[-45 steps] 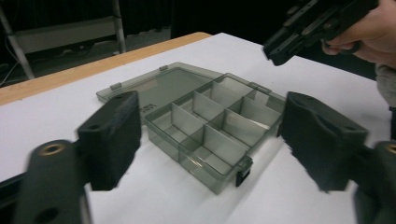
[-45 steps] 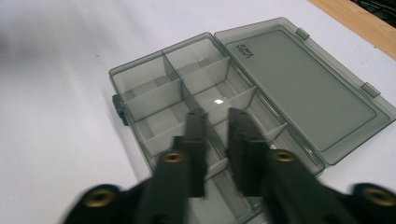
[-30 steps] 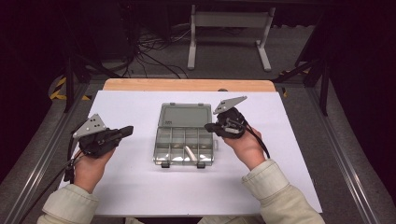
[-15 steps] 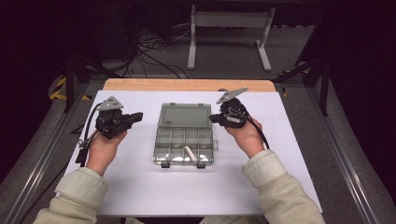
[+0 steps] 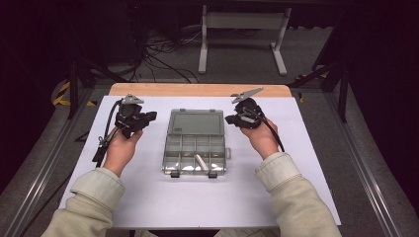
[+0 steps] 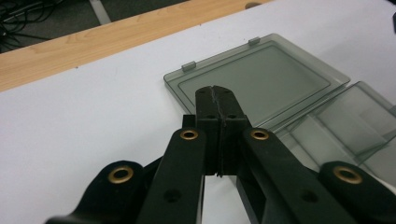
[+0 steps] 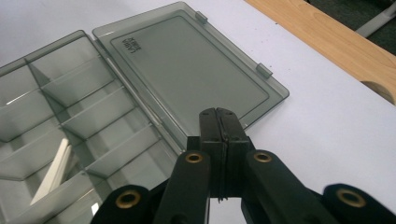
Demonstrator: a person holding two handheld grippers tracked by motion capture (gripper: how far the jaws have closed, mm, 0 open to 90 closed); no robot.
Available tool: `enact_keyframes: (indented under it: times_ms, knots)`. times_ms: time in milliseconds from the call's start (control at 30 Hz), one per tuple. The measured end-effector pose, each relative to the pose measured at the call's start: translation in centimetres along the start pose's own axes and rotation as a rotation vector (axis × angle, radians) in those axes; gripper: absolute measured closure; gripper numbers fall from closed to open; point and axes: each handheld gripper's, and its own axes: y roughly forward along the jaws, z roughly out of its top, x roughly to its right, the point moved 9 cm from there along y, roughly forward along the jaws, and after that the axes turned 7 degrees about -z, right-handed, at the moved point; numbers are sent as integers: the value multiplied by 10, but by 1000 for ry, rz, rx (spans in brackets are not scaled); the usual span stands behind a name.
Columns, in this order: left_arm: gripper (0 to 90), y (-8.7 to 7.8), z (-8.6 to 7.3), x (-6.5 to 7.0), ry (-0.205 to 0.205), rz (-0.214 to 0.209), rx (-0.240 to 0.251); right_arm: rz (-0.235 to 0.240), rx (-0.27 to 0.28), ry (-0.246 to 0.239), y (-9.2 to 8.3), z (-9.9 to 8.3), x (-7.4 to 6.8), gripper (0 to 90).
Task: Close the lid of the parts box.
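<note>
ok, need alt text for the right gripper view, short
The right gripper's two black jaws, pressed shut on nothing, point at a smoky clear compartment box lying open on a white table, its lid folded flat. A white stick-like piece lies in one compartment; a wooden edge runs beyond.

Left hand-held gripper [image 5: 148, 116]: jaws pressed together, empty. Right hand-held gripper [image 5: 230, 119]: jaws pressed together, empty. Their tips point toward each other.
</note>
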Motion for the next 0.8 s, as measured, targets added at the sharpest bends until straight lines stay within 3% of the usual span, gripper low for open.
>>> enact_keyframes:
  times_ms: [233,400,700,800]
  knots:
    - [899,13,-2,-11,7,22,-33,-17,-11,5,10,-1,6,900]
    - [898,21,-4,-17,-43,11,-37,-32,-38,16,21,-1,11,900]
    - [898,38,-13,-26,-75,11,-84,-37,-64,45,34,-7,20,900]
    - [898,41,-16,-25,-63,5,-94,-36,-76,53,37,-10,22,900]
